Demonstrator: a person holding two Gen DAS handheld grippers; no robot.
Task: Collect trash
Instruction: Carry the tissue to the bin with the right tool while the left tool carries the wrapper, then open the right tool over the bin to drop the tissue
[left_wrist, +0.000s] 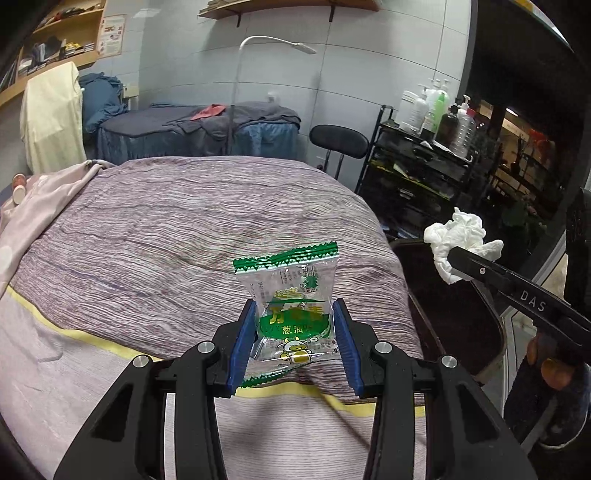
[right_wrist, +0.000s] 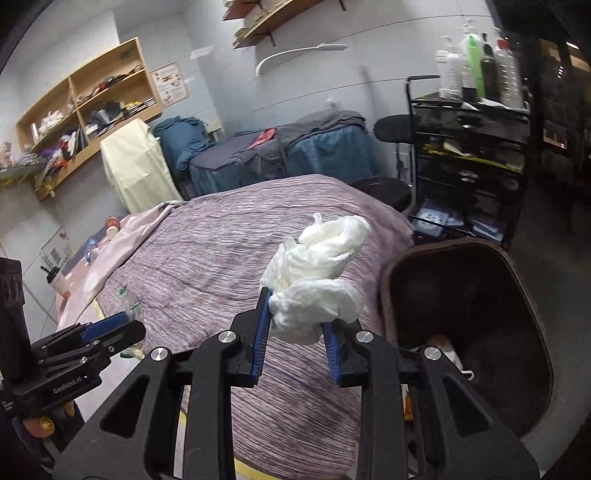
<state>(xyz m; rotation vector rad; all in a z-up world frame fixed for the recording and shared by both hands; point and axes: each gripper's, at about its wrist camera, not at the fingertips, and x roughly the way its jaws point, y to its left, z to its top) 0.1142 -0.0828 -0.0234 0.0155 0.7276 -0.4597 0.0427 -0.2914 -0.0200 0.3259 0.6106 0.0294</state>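
Note:
My left gripper (left_wrist: 294, 314) is shut on a clear snack wrapper (left_wrist: 291, 295) printed in green and yellow, held upright above the striped purple bedspread (left_wrist: 166, 229). My right gripper (right_wrist: 297, 310) is shut on a crumpled white tissue (right_wrist: 317, 273), which sticks up above the blue pads. In the left wrist view that tissue (left_wrist: 461, 240) hangs over the rim of a dark brown bin (left_wrist: 454, 314), at the bed's right side. The right wrist view shows the same bin (right_wrist: 472, 295) just right of the tissue, with scraps at its bottom. The left gripper (right_wrist: 125, 321) with its wrapper appears at lower left there.
A black trolley (left_wrist: 413, 166) loaded with bottles stands behind the bin, next to a black stool (left_wrist: 338, 138). A pink blanket (right_wrist: 122, 236), a cup with a straw (right_wrist: 55, 280) and small jars lie at the bed's left. Another covered bed (right_wrist: 280, 155) and wall shelves sit further back.

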